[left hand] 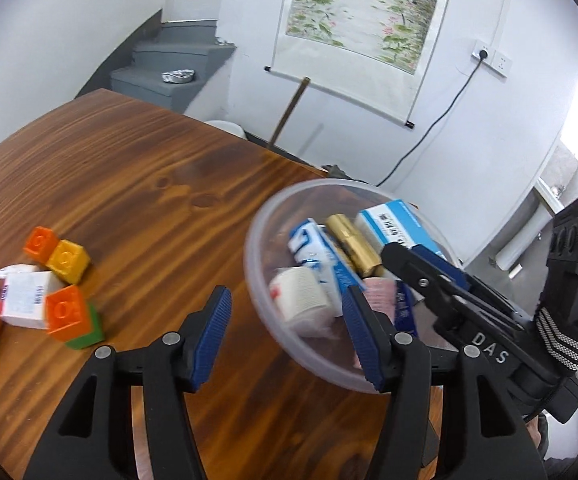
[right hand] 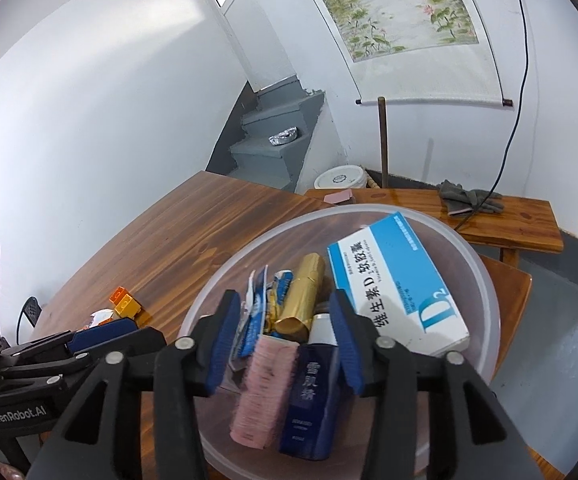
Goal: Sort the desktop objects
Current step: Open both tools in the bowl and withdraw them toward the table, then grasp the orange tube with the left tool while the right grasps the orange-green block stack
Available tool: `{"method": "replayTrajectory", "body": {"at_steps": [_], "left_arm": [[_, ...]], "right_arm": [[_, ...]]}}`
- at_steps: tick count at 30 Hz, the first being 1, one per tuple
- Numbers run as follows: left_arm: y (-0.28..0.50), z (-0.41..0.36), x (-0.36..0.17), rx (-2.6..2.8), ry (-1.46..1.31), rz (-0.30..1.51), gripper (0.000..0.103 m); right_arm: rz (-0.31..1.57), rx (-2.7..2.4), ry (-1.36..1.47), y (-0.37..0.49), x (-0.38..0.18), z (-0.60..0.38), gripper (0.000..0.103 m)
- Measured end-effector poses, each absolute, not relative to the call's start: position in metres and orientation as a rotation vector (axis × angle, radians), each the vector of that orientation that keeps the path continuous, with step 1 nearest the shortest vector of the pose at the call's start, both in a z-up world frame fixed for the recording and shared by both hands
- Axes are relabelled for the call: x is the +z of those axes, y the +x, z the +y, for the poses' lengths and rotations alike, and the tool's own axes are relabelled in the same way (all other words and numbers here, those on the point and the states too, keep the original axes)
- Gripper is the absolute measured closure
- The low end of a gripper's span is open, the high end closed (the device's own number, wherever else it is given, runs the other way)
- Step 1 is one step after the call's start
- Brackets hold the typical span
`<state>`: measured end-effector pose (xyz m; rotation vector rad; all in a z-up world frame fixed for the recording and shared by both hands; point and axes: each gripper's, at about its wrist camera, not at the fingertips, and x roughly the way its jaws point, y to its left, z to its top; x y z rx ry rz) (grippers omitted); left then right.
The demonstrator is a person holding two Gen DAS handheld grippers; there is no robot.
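A round bowl (right hand: 485,300) of cloudy, see-through plastic fills the lower centre of the right wrist view and sits right of centre in the left wrist view, resting on the table near its right-hand edge. Inside lie a flat white-and-blue cardboard box (right hand: 397,284) with a large "D2" printed on it, a smooth gold metallic tube (right hand: 303,294), a dark blue glossy bottle (right hand: 311,396) with a silvery cap, a pink ribbed pad (right hand: 263,392), crumpled blue-and-white packets (right hand: 261,312), and, seen from the left wrist, a white roll (left hand: 301,300) with a soft, fibrous look. The right gripper (right hand: 285,340) hovers over the bowl with its ridged blue rubber pads (right hand: 225,340) spread apart, clamping nothing. The left gripper (left hand: 285,336) is likewise spread wide, one pad over the bare table and the other in front of the bowl's near rim; whether it touches the rim I cannot tell. The table (left hand: 149,200) is dark varnished wood with bold streaked grain. At the left of the left wrist view sits a cluster of studded plastic blocks (left hand: 67,312) in orange, yellow and green beside a small white carton (left hand: 25,300). Beyond the table stands a plain wooden bench (right hand: 521,220) with grey gloves (right hand: 469,200) on it, and a scroll painting (left hand: 373,12) hangs on the white wall.
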<state>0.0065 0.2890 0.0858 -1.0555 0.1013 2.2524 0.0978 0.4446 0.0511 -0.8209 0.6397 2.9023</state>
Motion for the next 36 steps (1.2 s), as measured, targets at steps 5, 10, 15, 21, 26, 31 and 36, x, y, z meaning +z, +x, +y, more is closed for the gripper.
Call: {"method": "replayTrajectory", "body": {"at_steps": [5,10,15,21,26,31,36], "left_arm": [[0.000,0.253,0.088,2.325,-1.058,0.077,0.042],[-0.012,0.207,0.085,2.414,-1.078,0.050,0.042],[-0.023,0.166,0.081,2.490,-1.103,0.044,0.042],[-0.036,0.122,0.073,2.572,-1.133,0.068,0.042],[-0.051,0.092,0.062,2.623,-1.185,0.101,0.042],[-0.067,0.065,0.044,2.647,-1.257,0.110,0.042],[-0.080,0.057,0.029,2.656,-1.279,0.131,0.042]], "right_arm": [[0.583,2.944,-0.828,0.094,0.057,0.425,0.050],[0.522,3.008,-0.850,0.088,0.063,0.395,0.050],[0.477,3.069,-0.894,0.081,0.064,0.362,0.050],[0.436,3.125,-0.971,0.069,0.062,0.325,0.046],[0.388,3.152,-1.025,0.061,0.057,0.298,0.036],[0.365,3.171,-1.118,0.049,0.049,0.279,0.035],[0.286,3.180,-1.197,0.030,0.044,0.257,0.035]]}}
